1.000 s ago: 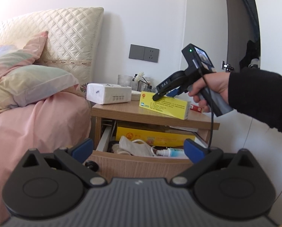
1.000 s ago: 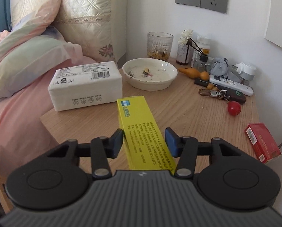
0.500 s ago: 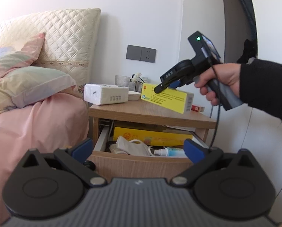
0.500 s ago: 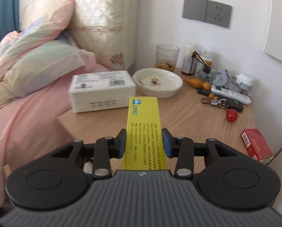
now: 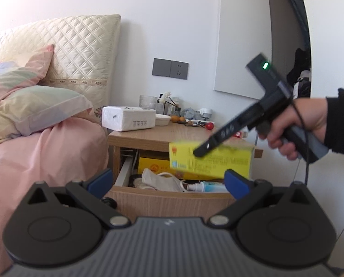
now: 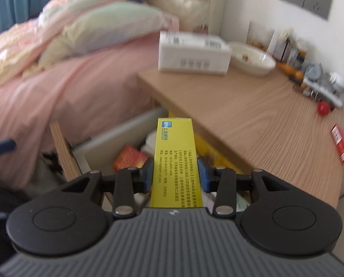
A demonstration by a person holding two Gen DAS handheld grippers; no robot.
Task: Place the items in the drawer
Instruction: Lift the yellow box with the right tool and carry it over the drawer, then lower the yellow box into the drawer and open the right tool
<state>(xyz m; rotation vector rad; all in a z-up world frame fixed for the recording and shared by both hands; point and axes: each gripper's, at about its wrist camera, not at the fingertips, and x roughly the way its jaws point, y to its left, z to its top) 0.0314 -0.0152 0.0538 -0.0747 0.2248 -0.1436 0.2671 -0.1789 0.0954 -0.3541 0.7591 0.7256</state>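
My right gripper (image 6: 174, 172) is shut on a long yellow box (image 6: 174, 152) and holds it over the open drawer (image 6: 63, 152) of the wooden nightstand (image 6: 252, 115). In the left wrist view the yellow box (image 5: 227, 161) hangs in front of the nightstand top, above the drawer (image 5: 169, 199), with the right gripper (image 5: 200, 150) on it. The drawer holds a cloth mask (image 5: 162, 181), a small spray bottle (image 5: 206, 187) and a yellow carton (image 5: 152, 165). My left gripper (image 5: 168, 182) is open and empty, in front of the drawer.
On the nightstand top stand a white tissue pack (image 6: 193, 55), a white bowl (image 6: 252, 58), a red ball (image 6: 323, 108), a red pack (image 6: 341, 144) and several small items by the wall. A bed with pink bedding (image 5: 40, 154) is at the left.
My right gripper has carried the yellow box off the nightstand top, forward and down, to above the open drawer. The left gripper has stayed open in front of the drawer.
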